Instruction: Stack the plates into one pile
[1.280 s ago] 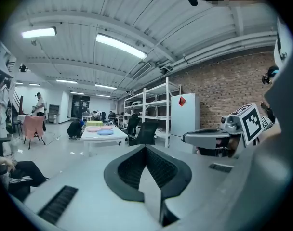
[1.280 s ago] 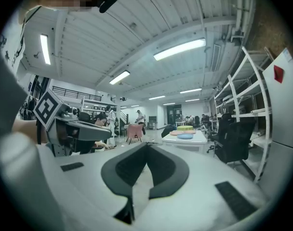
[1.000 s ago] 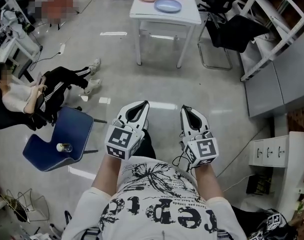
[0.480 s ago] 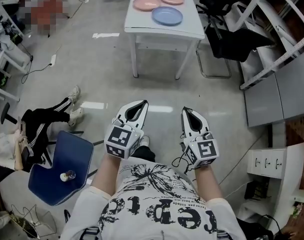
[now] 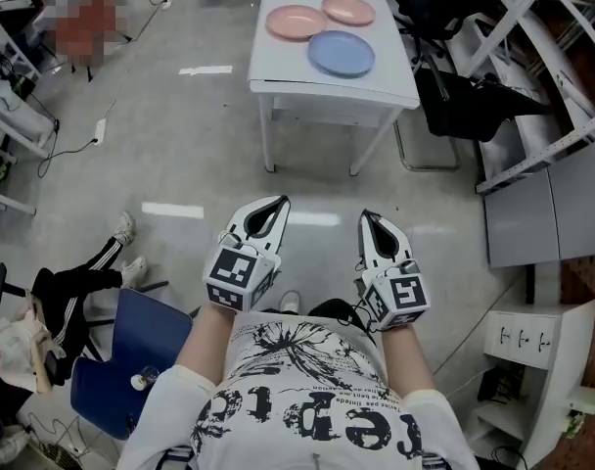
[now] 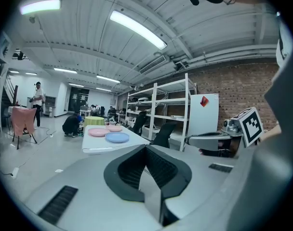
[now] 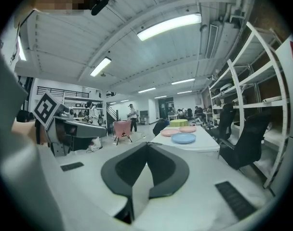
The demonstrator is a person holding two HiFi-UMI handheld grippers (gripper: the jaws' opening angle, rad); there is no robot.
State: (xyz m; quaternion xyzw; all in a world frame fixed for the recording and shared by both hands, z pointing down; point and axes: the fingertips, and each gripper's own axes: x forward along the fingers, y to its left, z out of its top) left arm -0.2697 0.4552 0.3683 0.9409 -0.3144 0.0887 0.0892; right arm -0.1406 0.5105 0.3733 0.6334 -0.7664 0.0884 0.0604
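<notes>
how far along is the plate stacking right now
Done: nothing yet. The blue plate, the nearer pink plate and the farther pink plate lie singly on the white table, none on another.
In hand: nothing. The left hand-held gripper and right hand-held gripper are shut and empty, well short of the table.
Left: the whole pile, two plates to set onto a third.

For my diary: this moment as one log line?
blue plate, two pink plates: unstacked on table | left gripper: shut, empty | right gripper: shut, empty
</notes>
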